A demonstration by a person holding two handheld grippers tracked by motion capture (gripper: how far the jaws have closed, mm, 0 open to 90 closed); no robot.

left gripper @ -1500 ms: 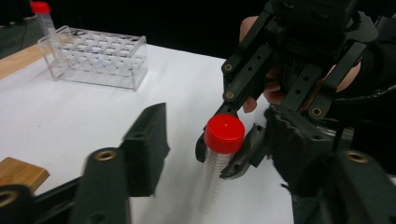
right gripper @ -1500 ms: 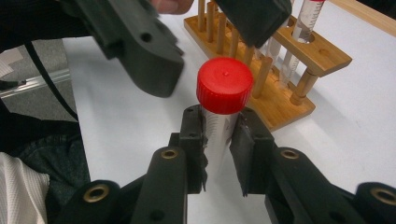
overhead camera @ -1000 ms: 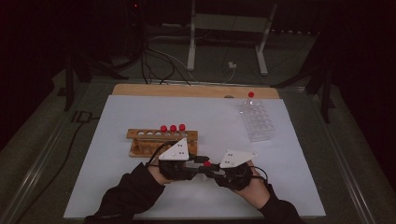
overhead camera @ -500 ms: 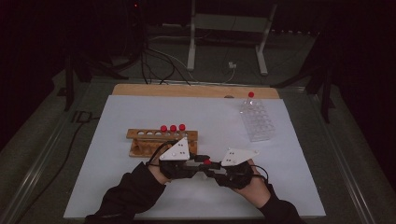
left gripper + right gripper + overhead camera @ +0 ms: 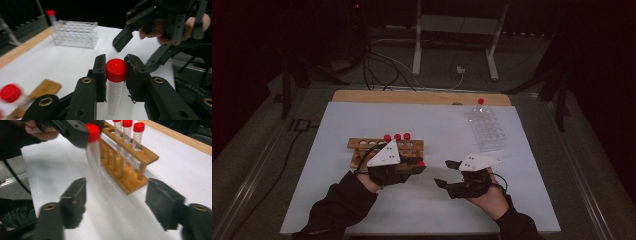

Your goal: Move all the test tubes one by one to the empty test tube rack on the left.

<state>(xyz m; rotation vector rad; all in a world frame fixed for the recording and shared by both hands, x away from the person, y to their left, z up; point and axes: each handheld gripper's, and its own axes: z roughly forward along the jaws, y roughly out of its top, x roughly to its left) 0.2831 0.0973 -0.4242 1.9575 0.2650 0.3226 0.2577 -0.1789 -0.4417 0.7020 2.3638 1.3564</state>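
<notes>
The left hand-held gripper [image 5: 115, 75] is clamped on a tube [image 5: 115, 92] with a red cap, just under the cap, and holds it upright above the white desk [image 5: 437, 125]. This tube is just in front of the wooden rack [image 5: 362, 146], where three more red-capped tubes [image 5: 397, 138] stand. The right hand-held gripper [image 5: 443, 174] has just been opening; its jaws stand apart with nothing between them, near the held tube. A clear plastic rack [image 5: 488, 131] with one tube stands well apart, farther back on the right.

Dim room, lit white table top [image 5: 432, 125], soft shadows; both gripper views show motion blur.
</notes>
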